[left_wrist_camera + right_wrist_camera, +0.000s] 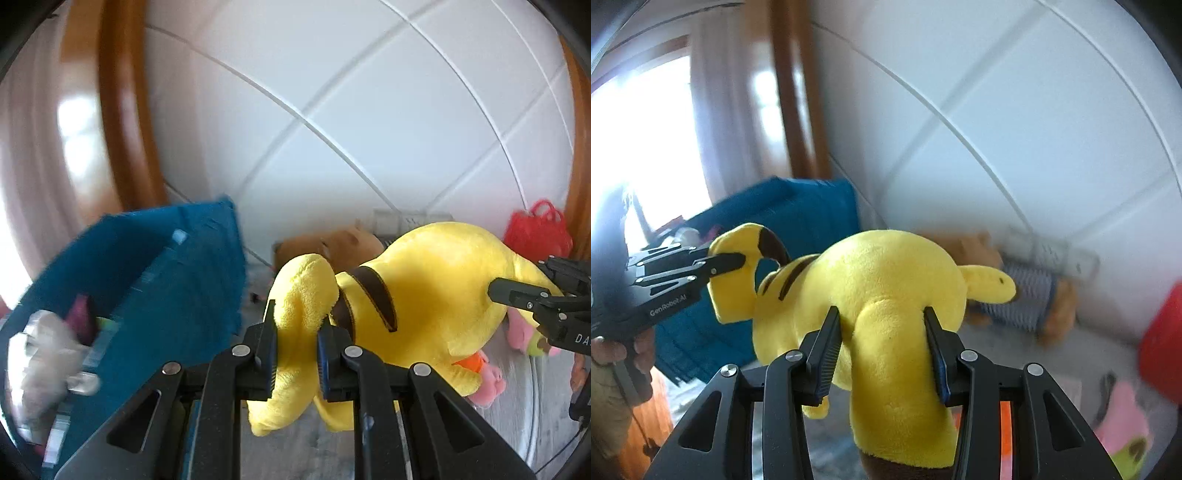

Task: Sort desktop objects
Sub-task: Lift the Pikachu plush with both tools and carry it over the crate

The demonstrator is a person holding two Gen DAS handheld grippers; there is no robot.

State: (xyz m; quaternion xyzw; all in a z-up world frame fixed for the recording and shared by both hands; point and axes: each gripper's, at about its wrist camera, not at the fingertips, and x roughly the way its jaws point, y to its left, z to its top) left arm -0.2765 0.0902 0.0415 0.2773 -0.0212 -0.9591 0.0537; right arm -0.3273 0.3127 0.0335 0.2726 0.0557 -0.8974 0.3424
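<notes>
A yellow plush toy [428, 291] with brown stripes hangs in the air between both grippers. My left gripper [295, 354] is shut on its yellow tail. My right gripper [882, 350] is shut on another limb of the same plush toy [879, 280]. The right gripper's fingers [517, 295] show at the right of the left wrist view, against the toy's body. The left gripper's fingers [720, 264] show at the left of the right wrist view, on the tail. A blue fabric bin [155, 280] holding several items stands to the left, also in the right wrist view [798, 221].
A brown plush [332, 243] lies behind by the white tiled wall. A red net bag [539, 232] is at the right. Pink plush toys [487, 384] lie on the grey tabletop below. A brown doll in a striped shirt [1027, 295] lies by the wall.
</notes>
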